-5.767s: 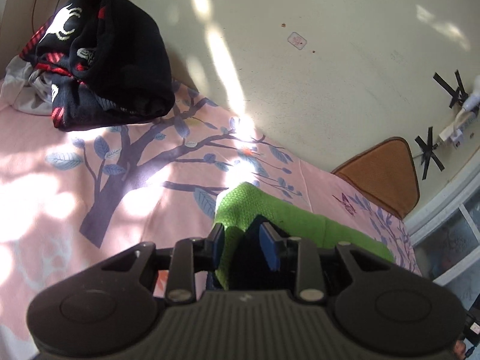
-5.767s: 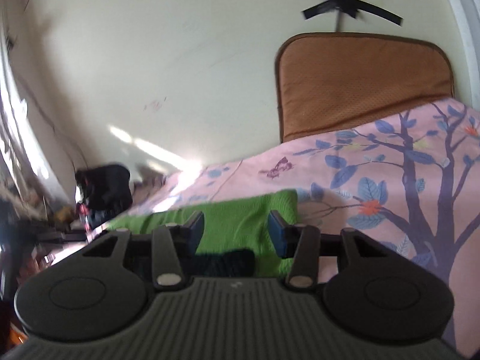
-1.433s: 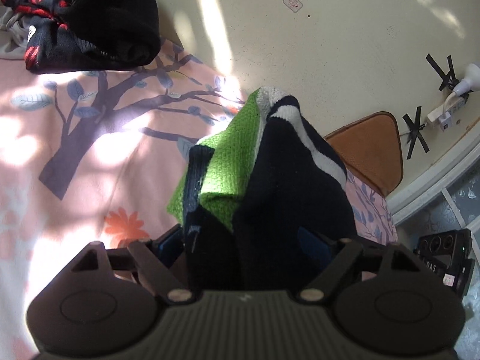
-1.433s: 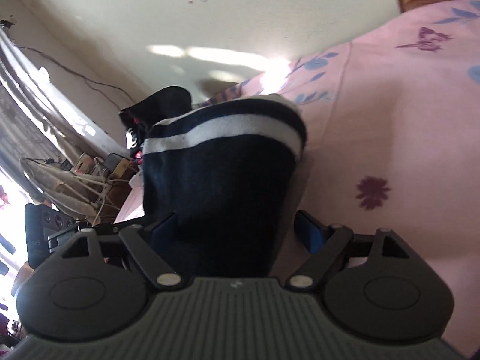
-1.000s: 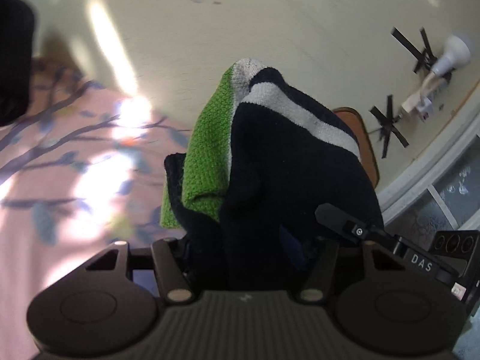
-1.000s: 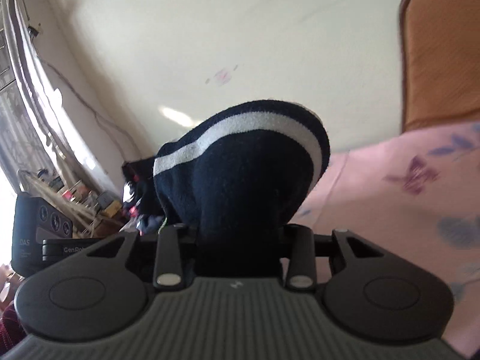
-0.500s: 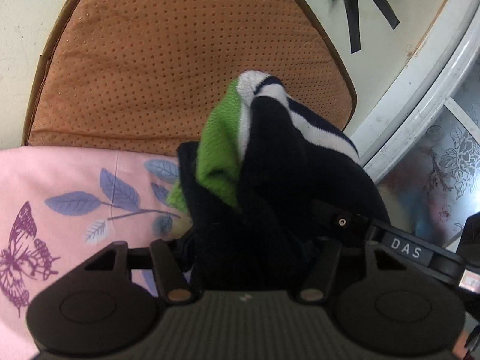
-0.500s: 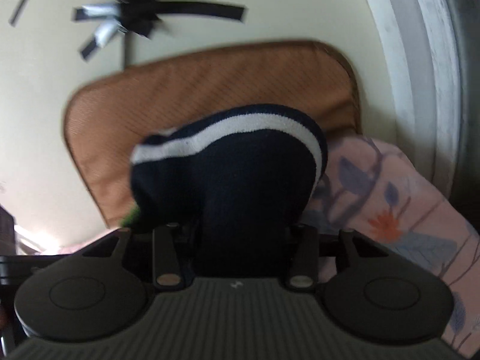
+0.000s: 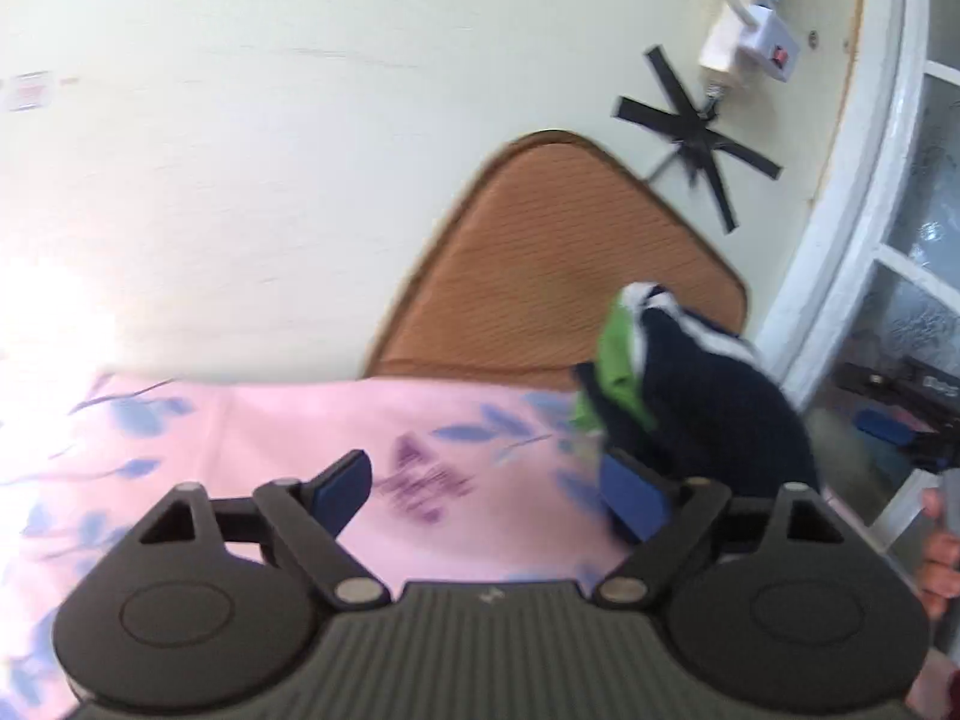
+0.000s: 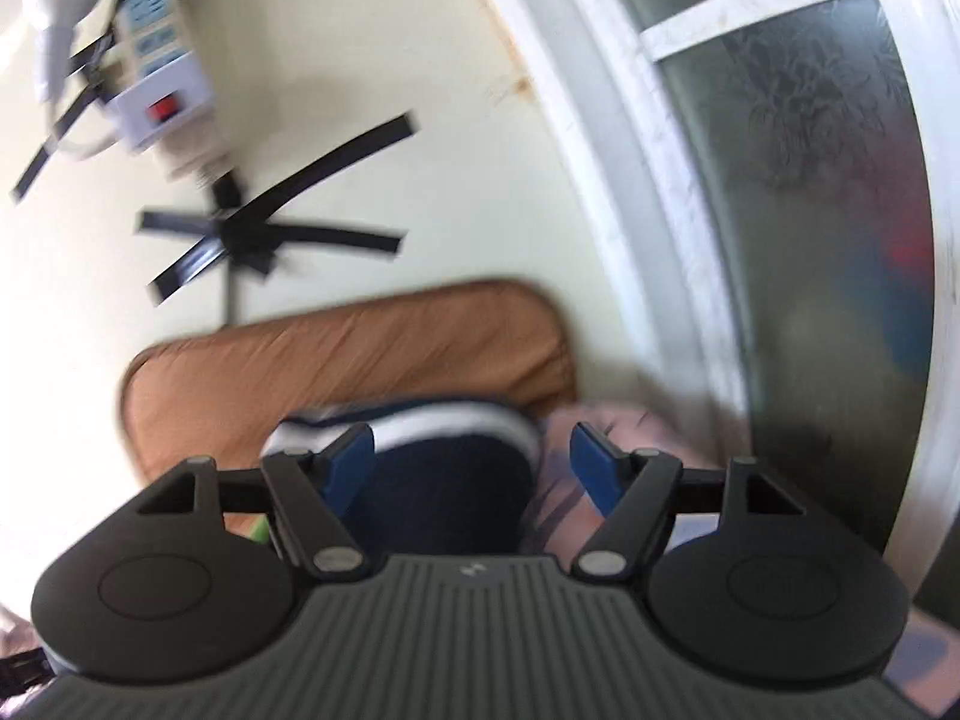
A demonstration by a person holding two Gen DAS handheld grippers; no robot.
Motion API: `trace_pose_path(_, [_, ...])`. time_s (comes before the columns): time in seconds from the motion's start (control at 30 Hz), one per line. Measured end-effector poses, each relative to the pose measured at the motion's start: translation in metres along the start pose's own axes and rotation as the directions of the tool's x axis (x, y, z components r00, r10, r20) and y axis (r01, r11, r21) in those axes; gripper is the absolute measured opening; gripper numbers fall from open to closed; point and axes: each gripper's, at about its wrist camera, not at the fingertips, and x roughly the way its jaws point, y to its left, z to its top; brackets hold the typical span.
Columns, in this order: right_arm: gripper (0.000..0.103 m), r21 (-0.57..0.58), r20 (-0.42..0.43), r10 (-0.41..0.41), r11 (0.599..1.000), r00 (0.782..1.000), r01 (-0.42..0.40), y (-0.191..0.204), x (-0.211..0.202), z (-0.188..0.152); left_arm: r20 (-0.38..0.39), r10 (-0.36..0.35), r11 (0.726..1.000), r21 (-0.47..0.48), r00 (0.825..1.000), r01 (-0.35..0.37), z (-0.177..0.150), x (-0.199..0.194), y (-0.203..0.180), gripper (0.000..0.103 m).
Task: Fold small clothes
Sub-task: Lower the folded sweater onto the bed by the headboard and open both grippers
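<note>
Opening both claws, left claw (image 9: pixel 486 495) and right claw (image 10: pixel 471 468), I'm leaving the folded navy-and-green knit garment (image 9: pixel 690 396) against the brown cushion (image 9: pixel 558 258).

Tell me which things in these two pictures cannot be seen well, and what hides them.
- Folded garment: left wrist view, its base behind the left claw; claw opening, empty.
- Same garment, right wrist view: lower part behind the right claw; claw opening, pads clear of it.
- Brown cushion: blurred, bottom hidden by the garment.
- Bedsheet: print smeared by blur.
- A hand: cut off by the right edge.
</note>
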Motion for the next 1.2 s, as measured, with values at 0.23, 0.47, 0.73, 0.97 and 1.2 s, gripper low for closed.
trace_pose_path(0.23, [0.081, -0.025, -0.106, 0.008, 1.000, 0.994, -0.011, 0.031, -0.070, -0.091, -0.029, 0.101, 0.993, 0.062, 0.995, -0.099, -0.055, -0.054, 0.009, 0.089])
trace_pose_path(0.47, [0.084, -0.029, -0.108, -0.071, 0.997, 0.992, 0.068, 0.068, -0.108, -0.146, -0.009, 0.160, 0.979, 0.132, 0.987, -0.157, -0.096, -0.092, 0.001, 0.103])
trace_pose_path(0.73, [0.087, -0.090, -0.084, -0.138, 0.987, 0.987, 0.131, 0.084, -0.120, -0.166, 0.063, 0.198, 0.970, 0.133, 0.978, -0.205, -0.106, -0.116, 0.005, 0.103])
trace_pose_path(0.97, [0.088, -0.058, -0.074, -0.153, 0.987, 0.985, 0.149, 0.080, -0.121, -0.169, 0.049, 0.208, 0.974, 0.087, 0.977, -0.211, -0.106, -0.113, 0.012, 0.103])
trace_pose_path(1.2, [0.088, -0.035, -0.053, -0.181, 0.983, 0.982, 0.179, 0.079, -0.125, -0.169, 0.034, 0.172, 0.980, 0.091, 0.985, -0.174, -0.106, -0.111, 0.011, 0.103])
